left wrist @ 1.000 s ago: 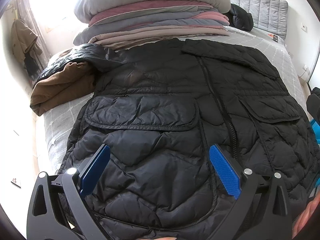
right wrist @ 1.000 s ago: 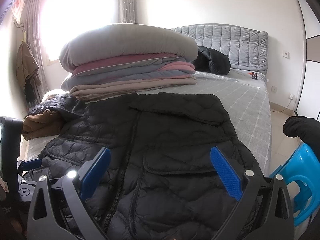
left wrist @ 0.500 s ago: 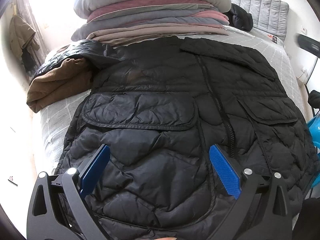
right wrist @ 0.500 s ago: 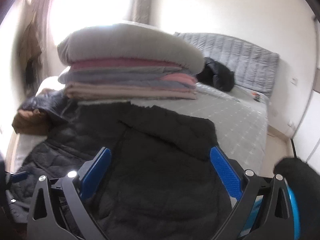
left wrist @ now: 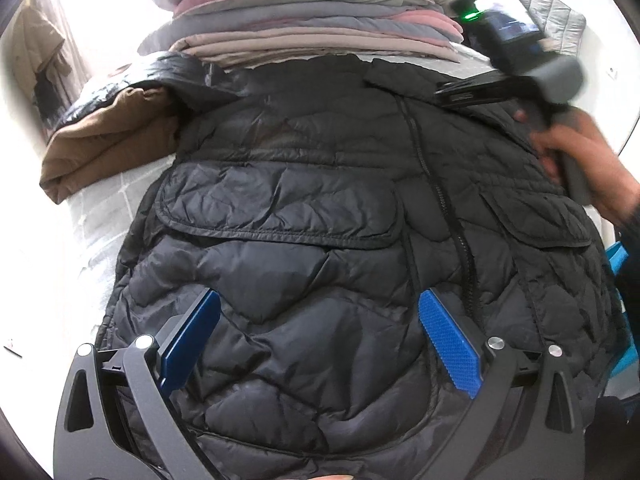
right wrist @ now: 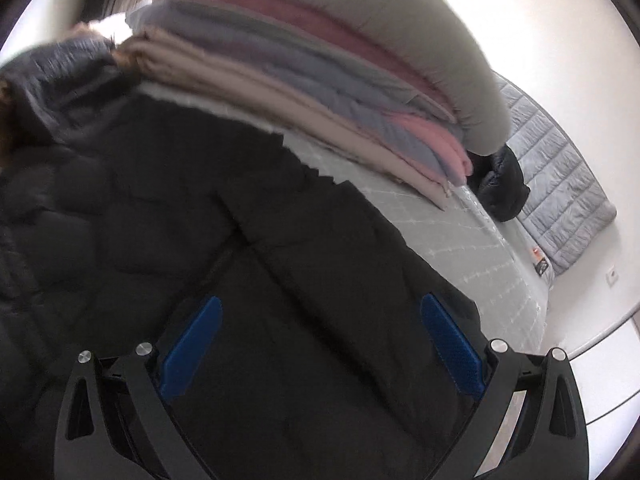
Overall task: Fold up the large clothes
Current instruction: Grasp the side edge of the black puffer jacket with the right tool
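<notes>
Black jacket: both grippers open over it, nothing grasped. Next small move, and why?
Probably lower the right gripper onto the black puffer jacket's far right shoulder edge and close. The jacket lies flat, zipped, front up on the bed, so a side fold looks due. The right gripper is up by that shoulder, jaws open and empty, blurred. The left gripper, also open, hovers over the hem.

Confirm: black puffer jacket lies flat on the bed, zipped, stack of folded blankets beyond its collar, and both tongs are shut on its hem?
Wrong on the tongs. The left tongs and right tongs are both open over the jacket, gripping nothing, as each wrist view shows. The rest holds: it lies flat on the bed, zipped, with the blankets stacked beyond the collar.
</notes>
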`<action>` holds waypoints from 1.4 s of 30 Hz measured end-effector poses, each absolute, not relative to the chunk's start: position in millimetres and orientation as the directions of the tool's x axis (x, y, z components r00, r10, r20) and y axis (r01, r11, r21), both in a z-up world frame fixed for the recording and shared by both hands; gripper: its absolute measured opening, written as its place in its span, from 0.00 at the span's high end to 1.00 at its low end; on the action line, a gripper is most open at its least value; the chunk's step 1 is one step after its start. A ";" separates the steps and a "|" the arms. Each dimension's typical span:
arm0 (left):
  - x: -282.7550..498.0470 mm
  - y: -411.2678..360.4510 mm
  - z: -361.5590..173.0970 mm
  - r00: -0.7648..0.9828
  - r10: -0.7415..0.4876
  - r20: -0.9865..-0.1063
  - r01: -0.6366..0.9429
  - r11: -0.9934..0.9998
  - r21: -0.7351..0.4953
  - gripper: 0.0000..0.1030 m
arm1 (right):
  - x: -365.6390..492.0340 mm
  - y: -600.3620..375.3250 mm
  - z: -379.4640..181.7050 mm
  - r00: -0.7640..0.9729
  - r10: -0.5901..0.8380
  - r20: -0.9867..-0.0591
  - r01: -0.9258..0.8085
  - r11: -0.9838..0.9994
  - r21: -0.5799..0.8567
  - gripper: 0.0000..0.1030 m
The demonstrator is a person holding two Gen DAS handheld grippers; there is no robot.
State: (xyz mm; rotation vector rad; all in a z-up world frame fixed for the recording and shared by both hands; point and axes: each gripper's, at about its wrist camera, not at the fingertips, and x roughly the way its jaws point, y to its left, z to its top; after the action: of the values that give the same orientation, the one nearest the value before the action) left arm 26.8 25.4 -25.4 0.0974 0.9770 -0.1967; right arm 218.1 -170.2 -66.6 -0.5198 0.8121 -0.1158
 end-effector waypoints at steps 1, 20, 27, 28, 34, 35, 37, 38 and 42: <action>27.0 25.7 -25.9 0.540 -0.127 -0.832 0.211 0.977 -0.012 0.07 | 226.3 -169.2 -72.7 0.682 -0.289 -0.672 -0.117 0.864 -0.490 0.07; 40.7 34.1 -28.0 0.515 -0.158 -0.843 0.211 0.976 -0.054 0.07 | 337.5 -157.1 -120.8 0.635 -0.394 -0.664 -0.104 0.809 -0.579 0.07; 39.5 37.7 -29.7 0.501 -0.175 -0.848 0.218 0.973 -0.072 0.07 | 340.2 -176.1 -116.2 0.616 -0.327 -0.717 -0.055 0.890 -0.453 0.22; 40.4 38.5 -30.4 0.500 -0.174 -0.849 0.219 0.973 -0.071 0.07 | 338.7 -179.3 -115.1 0.609 -0.285 -0.740 -0.067 0.912 -0.406 0.37; 41.8 38.3 -33.3 0.493 -0.172 -0.853 0.222 0.973 -0.068 0.07 | 329.3 -197.5 -100.2 0.625 -0.235 -0.745 -0.003 0.953 -0.303 0.90; 42.2 38.5 -33.6 0.493 -0.171 -0.853 0.221 0.973 -0.067 0.07 | 326.5 -203.1 -94.9 0.634 -0.223 -0.740 0.012 0.960 -0.279 0.91; 45.0 38.9 -33.9 0.491 -0.170 -0.855 0.218 0.974 -0.068 0.07 | 313.9 -219.9 -74.7 0.673 -0.197 -0.713 0.052 0.974 -0.221 0.91; 45.3 39.4 -34.4 0.488 -0.171 -0.856 0.217 0.974 -0.071 0.07 | 308.4 -226.9 -65.7 0.688 -0.192 -0.699 0.069 0.977 -0.200 0.92; 46.0 39.9 -36.9 0.487 -0.164 -0.858 0.213 0.975 -0.066 0.07 | 274.7 -285.3 -18.1 0.752 -0.191 -0.630 0.177 0.980 -0.086 0.92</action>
State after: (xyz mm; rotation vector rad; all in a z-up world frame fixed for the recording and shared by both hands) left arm 46.0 39.9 -36.9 0.0520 1.0374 -0.2296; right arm 274.7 -285.3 -18.1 -0.0216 0.6904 -0.2010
